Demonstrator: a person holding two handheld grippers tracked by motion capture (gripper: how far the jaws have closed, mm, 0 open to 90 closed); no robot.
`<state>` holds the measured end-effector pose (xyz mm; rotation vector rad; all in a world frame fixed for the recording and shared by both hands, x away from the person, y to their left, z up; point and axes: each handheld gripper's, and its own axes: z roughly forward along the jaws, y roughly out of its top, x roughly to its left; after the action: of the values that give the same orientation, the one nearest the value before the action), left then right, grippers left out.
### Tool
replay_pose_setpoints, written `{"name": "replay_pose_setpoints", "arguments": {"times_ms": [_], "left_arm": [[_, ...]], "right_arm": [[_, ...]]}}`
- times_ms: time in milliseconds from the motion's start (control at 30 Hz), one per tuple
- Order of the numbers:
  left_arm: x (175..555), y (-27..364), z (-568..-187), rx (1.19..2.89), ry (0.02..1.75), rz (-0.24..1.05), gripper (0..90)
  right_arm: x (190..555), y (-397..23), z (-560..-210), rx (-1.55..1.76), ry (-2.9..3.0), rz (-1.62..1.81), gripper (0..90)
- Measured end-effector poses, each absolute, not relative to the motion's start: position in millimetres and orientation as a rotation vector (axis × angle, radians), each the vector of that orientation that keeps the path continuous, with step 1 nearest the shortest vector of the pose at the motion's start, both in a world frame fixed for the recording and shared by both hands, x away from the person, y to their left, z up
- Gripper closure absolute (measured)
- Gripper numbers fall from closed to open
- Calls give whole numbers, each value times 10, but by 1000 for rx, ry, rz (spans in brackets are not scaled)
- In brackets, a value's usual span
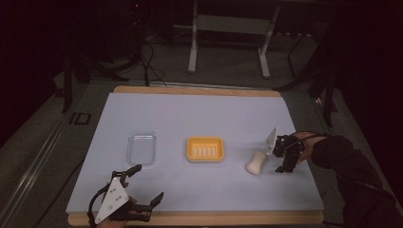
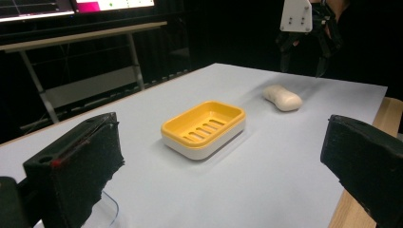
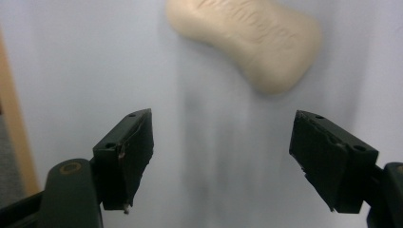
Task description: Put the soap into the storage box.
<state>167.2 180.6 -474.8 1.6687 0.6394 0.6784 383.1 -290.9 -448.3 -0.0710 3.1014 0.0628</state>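
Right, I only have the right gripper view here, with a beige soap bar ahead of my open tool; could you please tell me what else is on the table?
Observer: A yellow soap dish sits at the middle of the table, left of your soap bar.
Operator: Thank you. Is anything in the dish?
Observer: No, its slotted tray is bare in the left gripper view.
Operator: And is there a lid?
Observer: A clear plastic lid lies flat, left of the dish.
Operator: Where is the left tool?
Observer: The left tool is open near the table's front edge.

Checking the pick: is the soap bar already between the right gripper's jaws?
No, the soap bar lies on the table beyond the open right gripper.
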Motion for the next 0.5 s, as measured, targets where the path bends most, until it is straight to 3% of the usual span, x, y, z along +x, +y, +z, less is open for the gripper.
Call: {"name": "replay_pose_setpoints", "arguments": {"times_ms": [500], "left_arm": [[1591, 1841, -4754, 1664, 662, 706, 1]], "right_arm": [[3905, -2696, -4463, -241, 3067, 175, 230]]}}
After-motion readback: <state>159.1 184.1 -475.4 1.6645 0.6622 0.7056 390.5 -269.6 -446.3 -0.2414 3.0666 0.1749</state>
